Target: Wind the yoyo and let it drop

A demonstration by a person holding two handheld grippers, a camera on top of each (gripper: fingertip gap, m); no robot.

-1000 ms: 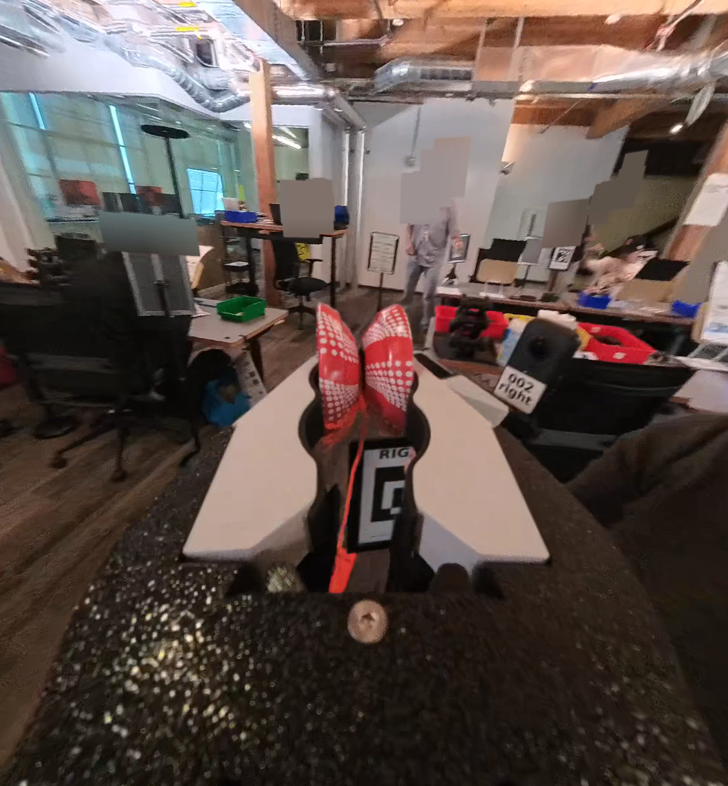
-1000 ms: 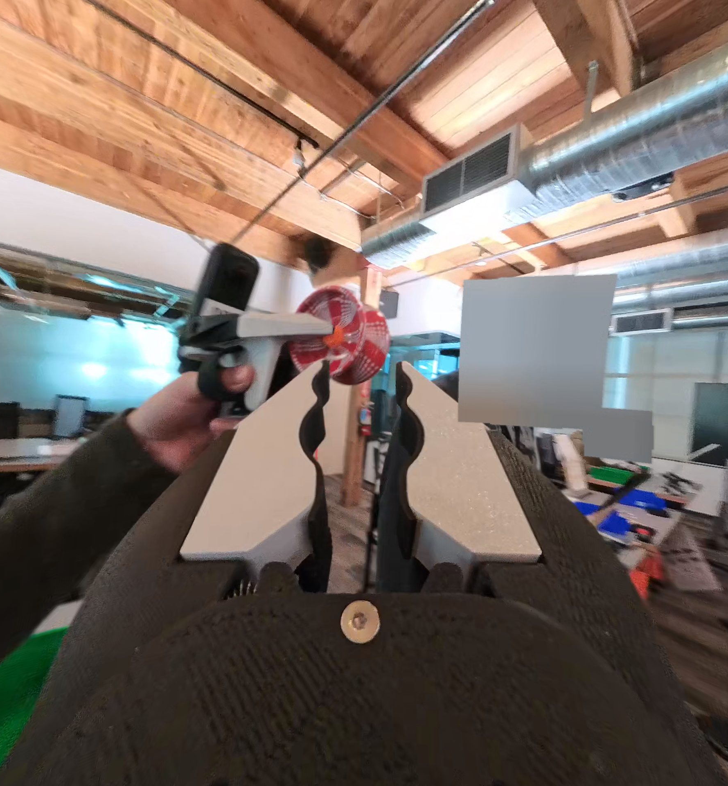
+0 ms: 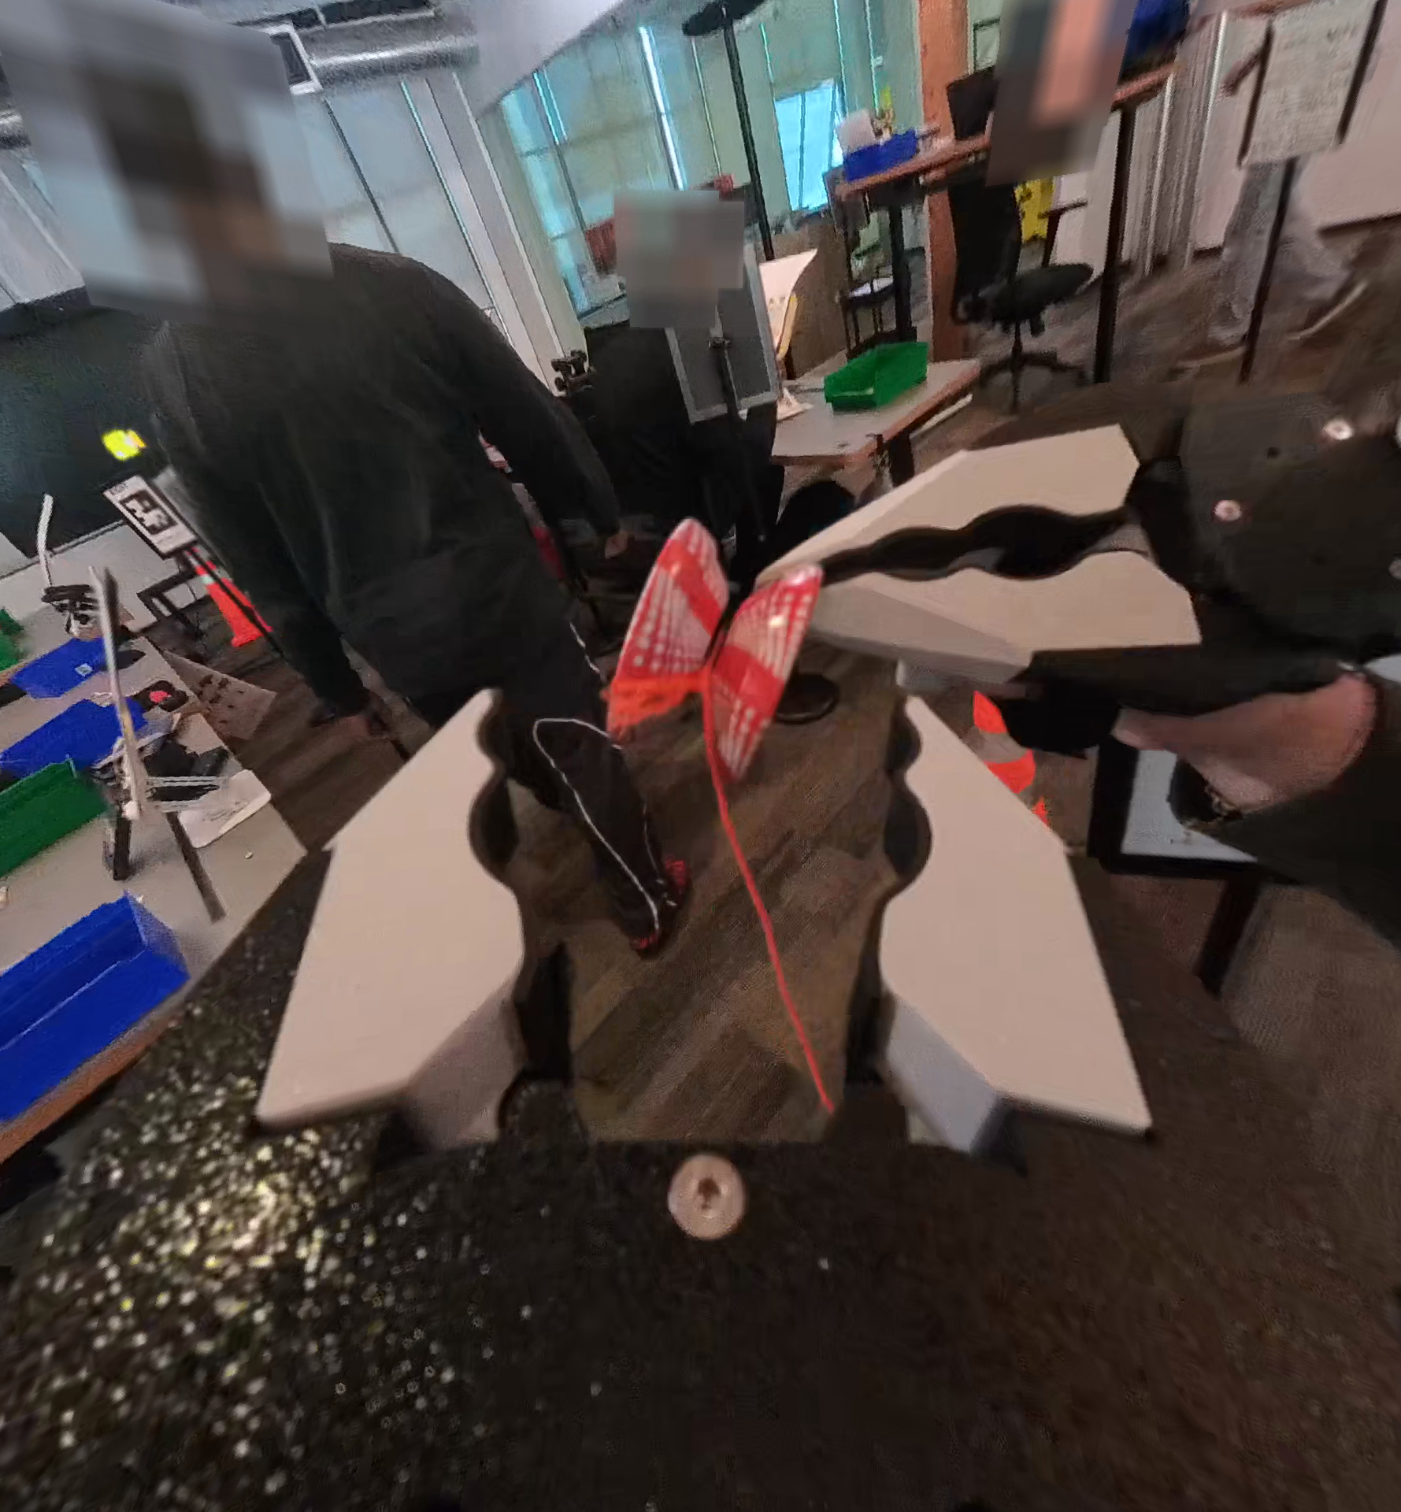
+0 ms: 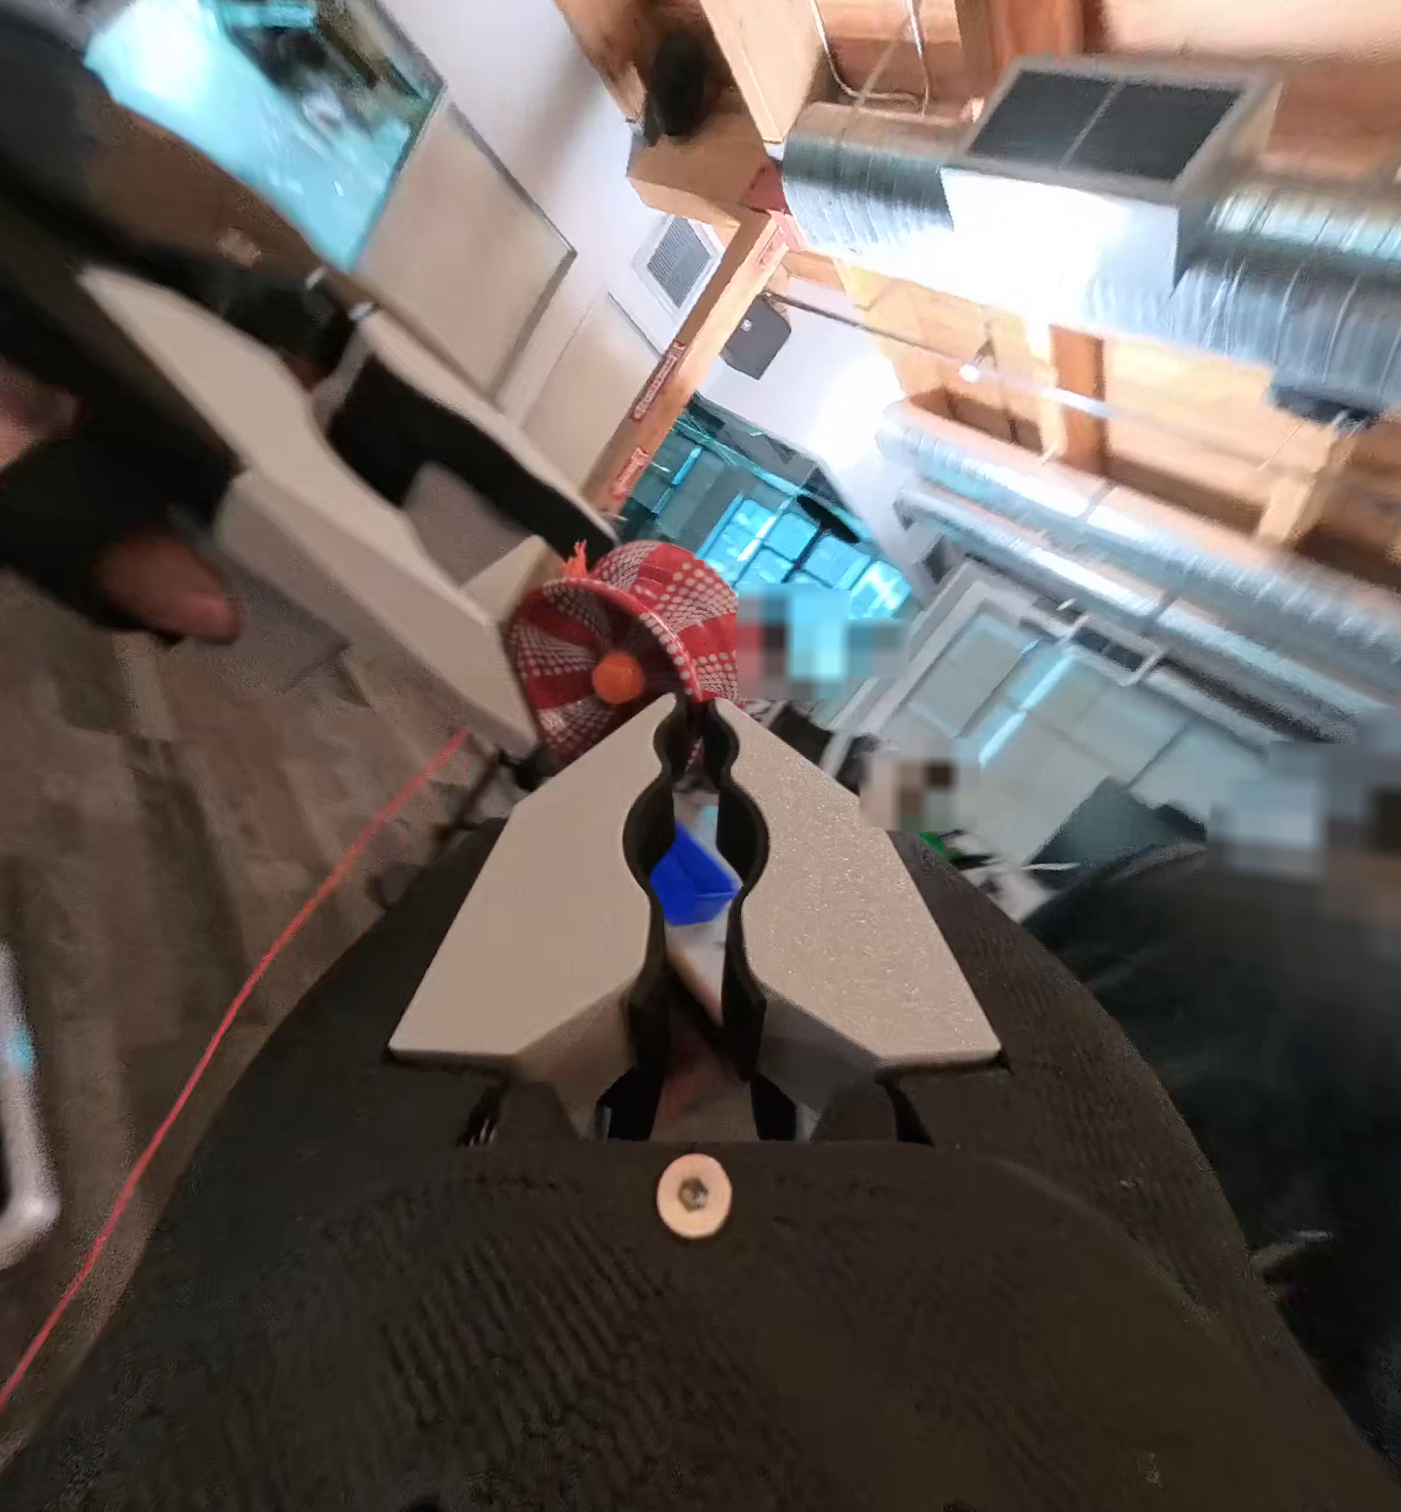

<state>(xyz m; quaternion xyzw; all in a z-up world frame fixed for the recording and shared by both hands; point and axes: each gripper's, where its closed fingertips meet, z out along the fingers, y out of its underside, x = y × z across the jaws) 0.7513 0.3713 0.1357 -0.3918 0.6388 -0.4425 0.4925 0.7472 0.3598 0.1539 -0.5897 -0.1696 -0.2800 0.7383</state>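
The red-and-white yoyo (image 3: 709, 646) hangs in the air in front of me. My right gripper (image 3: 795, 582) comes in from the right and is shut on the rim of one half. In the right wrist view the yoyo (image 4: 623, 646) sits at that gripper's (image 4: 693, 710) pinched tips. My left gripper (image 3: 693, 720) is open wide just below the yoyo and touches nothing. The red string (image 3: 762, 900) runs from the yoyo's axle down between the left fingers. In the right wrist view the string (image 4: 230, 998) trails to the lower left, and the left fingers (image 4: 329, 507) show at the upper left.
A person in dark clothes (image 3: 369, 491) stands close ahead, another (image 3: 680, 393) behind. A table at the left holds blue bins (image 3: 59, 1023) and green bins (image 3: 18, 818). An orange cone (image 3: 1008, 761) stands on the wood floor. A green bin (image 3: 877, 376) sits on a far table. Less than 4 cm separates the two grippers' tips.
My left gripper held the yoyo before; it has opened and let go. My right gripper has closed on the yoyo's rim. Both grippers have swung to new angles.
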